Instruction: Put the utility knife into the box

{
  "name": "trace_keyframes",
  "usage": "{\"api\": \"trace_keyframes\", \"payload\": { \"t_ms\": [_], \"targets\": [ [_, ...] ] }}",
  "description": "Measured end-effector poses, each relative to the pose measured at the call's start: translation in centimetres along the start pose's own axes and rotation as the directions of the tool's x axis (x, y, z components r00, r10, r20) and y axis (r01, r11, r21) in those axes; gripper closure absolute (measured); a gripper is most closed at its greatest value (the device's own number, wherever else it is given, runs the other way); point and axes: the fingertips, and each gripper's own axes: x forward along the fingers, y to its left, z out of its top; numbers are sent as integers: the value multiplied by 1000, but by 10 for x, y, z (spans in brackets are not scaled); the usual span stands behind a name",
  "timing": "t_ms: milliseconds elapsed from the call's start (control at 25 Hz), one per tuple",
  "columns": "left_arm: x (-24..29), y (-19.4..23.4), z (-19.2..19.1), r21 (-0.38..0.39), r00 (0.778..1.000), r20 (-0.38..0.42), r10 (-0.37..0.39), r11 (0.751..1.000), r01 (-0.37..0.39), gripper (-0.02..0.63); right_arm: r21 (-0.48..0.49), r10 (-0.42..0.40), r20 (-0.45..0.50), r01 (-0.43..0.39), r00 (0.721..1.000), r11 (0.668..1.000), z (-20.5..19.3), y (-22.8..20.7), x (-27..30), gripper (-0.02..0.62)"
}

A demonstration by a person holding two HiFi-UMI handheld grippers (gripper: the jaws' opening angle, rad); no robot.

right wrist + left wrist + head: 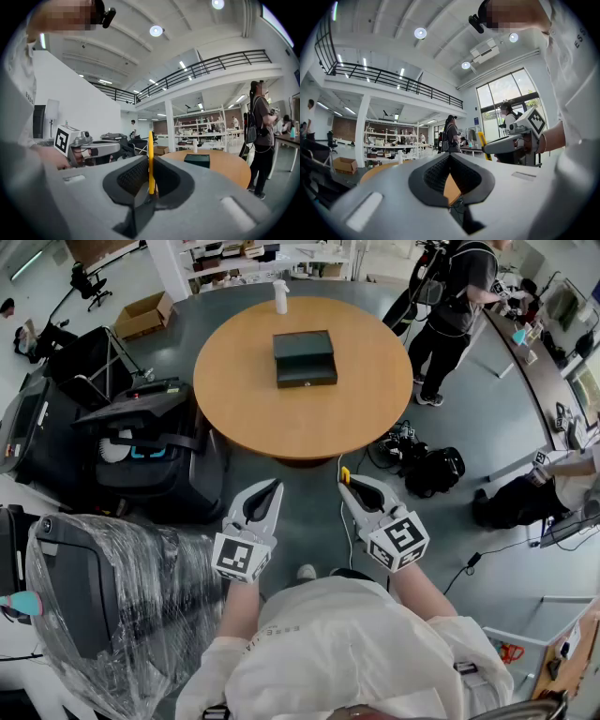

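The dark box [305,357] lies closed near the middle of the round wooden table [244,399], well ahead of both grippers. My right gripper [349,486] is shut on the yellow utility knife [345,473], which pokes out past the jaw tips. In the right gripper view the utility knife [151,159] stands edge-on between the jaws of my right gripper [151,164], with the box [197,160] beyond on the table [225,171]. My left gripper [273,487] is shut and holds nothing. In the left gripper view my left gripper [450,156] points at the table [377,171].
A white spray bottle [280,296] stands at the table's far edge. Black equipment cases [141,442] and a plastic-wrapped unit [112,587] fill the left. A standing person [455,306], bags [433,470] and cables lie on the floor at the right.
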Motion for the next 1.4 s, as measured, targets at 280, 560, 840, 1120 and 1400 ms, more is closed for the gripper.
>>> {"api": "trace_keyframes", "payload": {
  "t_ms": [280, 560, 840, 1120, 1400],
  "targets": [
    [12, 30, -6, 13, 1000, 8, -28, 1000, 28, 591, 38, -6, -16, 6, 1000, 999, -8, 1, 34, 569],
    [35, 66, -23, -41, 1000, -8, 0, 999, 0, 589, 24, -4, -28, 5, 1000, 1000, -6, -26, 68, 569],
    [104, 111, -33, -44, 1000, -26, 17, 999, -18, 589, 53, 22, -40, -20, 999, 998, -1, -93, 125, 569],
    [201, 170, -30, -36, 999, -49, 23, 999, -25, 589, 24, 58, -56, -57, 997, 998, 17, -177, 198, 569],
    [279, 208, -33, -37, 996, -87, 28, 999, -32, 589, 41, 91, -75, -88, 993, 995, 31, -251, 254, 569]
  ]
}}
